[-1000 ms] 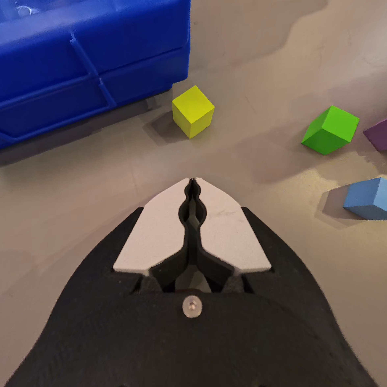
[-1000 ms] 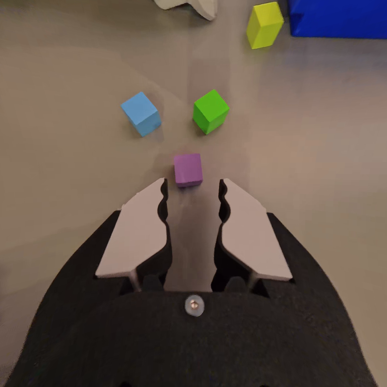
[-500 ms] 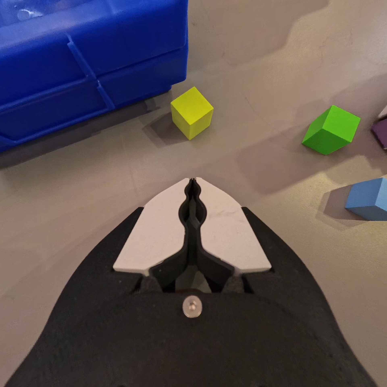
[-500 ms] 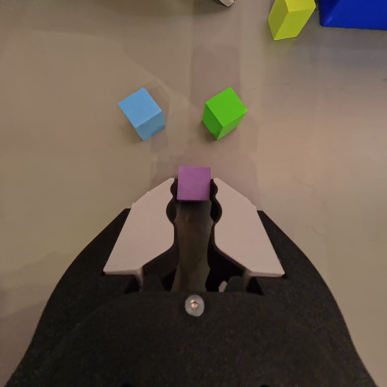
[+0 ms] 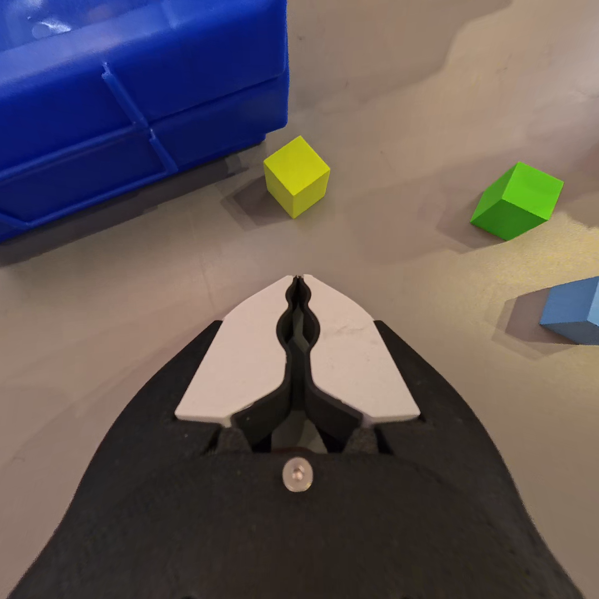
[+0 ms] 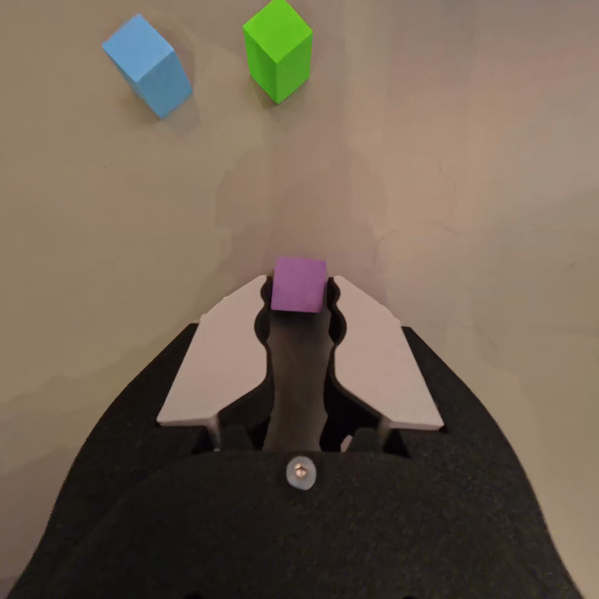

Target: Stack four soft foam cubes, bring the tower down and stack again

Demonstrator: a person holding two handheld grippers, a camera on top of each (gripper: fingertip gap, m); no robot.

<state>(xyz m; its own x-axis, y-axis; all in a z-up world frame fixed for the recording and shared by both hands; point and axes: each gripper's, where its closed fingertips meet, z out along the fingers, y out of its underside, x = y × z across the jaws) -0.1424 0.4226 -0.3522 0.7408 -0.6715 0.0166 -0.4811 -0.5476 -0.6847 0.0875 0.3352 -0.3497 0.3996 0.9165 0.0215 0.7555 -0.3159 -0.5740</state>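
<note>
Now that your right gripper (image 6: 298,285) has closed its pads on the purple cube (image 6: 298,284) at frame centre, and lifted it, stacking can begin: blue cube (image 6: 147,64) and green cube (image 6: 277,58) wait upper left. Your left gripper (image 5: 297,278) stays shut, empty.

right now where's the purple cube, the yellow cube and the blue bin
purple cube (image 6: 298,285), right wrist view, middle of its top face, between the right gripper's fingertips
yellow cube (image 5: 296,162), left wrist view, its top face
blue bin (image 5: 139,107), left wrist view, its front wall
</note>
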